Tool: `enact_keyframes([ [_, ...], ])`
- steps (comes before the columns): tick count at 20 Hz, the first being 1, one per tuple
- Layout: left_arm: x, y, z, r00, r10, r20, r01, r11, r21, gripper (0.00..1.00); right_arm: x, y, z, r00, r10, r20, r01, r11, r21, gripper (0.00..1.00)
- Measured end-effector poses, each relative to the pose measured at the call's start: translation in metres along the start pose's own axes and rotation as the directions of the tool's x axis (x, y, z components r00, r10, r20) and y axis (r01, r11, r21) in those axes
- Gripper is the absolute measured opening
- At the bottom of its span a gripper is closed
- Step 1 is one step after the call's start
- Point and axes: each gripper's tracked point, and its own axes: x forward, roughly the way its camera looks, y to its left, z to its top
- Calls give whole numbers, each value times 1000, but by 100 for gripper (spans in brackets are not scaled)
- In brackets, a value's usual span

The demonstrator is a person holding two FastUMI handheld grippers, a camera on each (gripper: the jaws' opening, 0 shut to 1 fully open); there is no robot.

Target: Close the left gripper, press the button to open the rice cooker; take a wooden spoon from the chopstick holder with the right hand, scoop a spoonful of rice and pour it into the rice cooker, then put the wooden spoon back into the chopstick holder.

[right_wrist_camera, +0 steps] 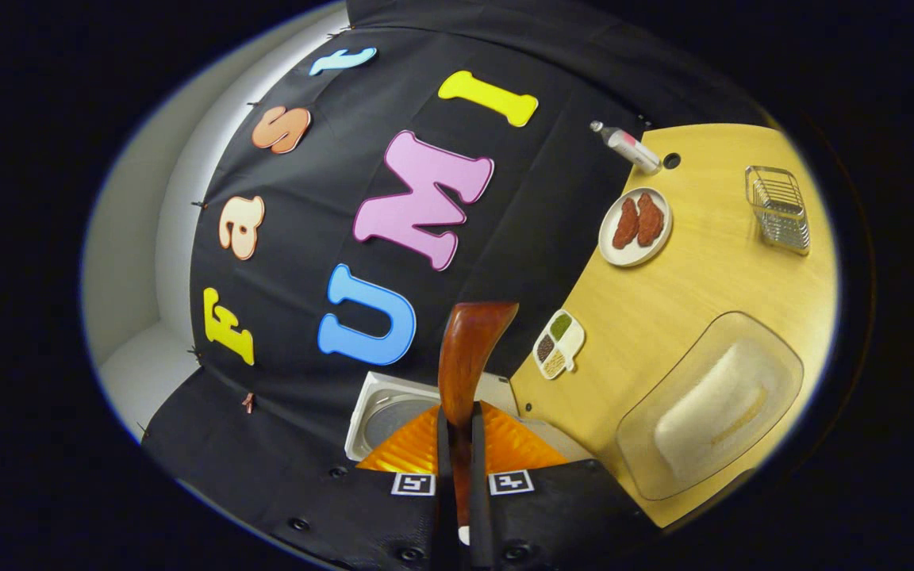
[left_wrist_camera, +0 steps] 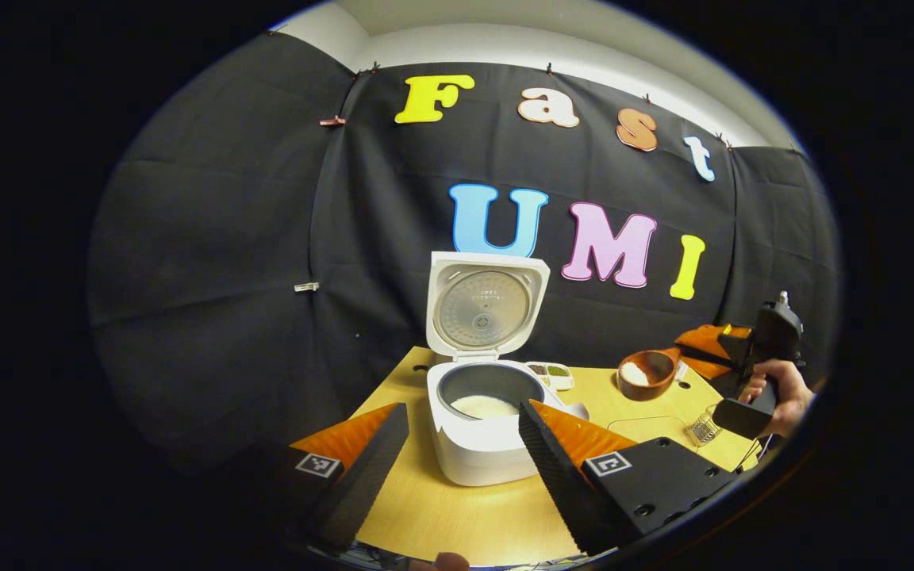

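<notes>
Now right gripper (right_wrist_camera: 458, 444) fingers clamped on spoon (left_wrist_camera: 647, 373), bowl loaded with rice, well right of open cooker (left_wrist_camera: 485, 396). Handle runs along fingers. Left gripper (left_wrist_camera: 463, 444) fingers apart, just before cooker. Pour needs leftward carry over pot.

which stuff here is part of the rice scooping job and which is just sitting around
Job: rice cooker, lid up; wooden spoon with rice in it, held in the right gripper; glass dish of rice; wire chopstick holder; left gripper, fingers apart.

Lying about: plate of meat; bottle; seasoning tray.
</notes>
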Motion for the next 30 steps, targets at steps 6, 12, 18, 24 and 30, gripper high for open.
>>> enact_keyframes([
  [6,-10,21,-6,1000,31,2,-31,999,-18,97,60,37,-52,1000,11,-26,-10,1000,29,10],
  [12,-8,35,-12,998,65,3,-65,996,-53,96,128,54,-89,1000,-10,-16,7,986,-168,10],
  [18,4,54,-25,996,89,-32,-91,993,-77,96,179,52,-121,999,-36,-30,14,851,-525,10],
  [24,16,64,-30,994,94,-53,-98,990,-98,96,200,61,-155,997,1,-81,-69,546,-835,10],
  [30,18,67,-26,995,85,-49,-89,992,-89,96,191,77,-185,982,76,-174,-187,233,-954,10],
])
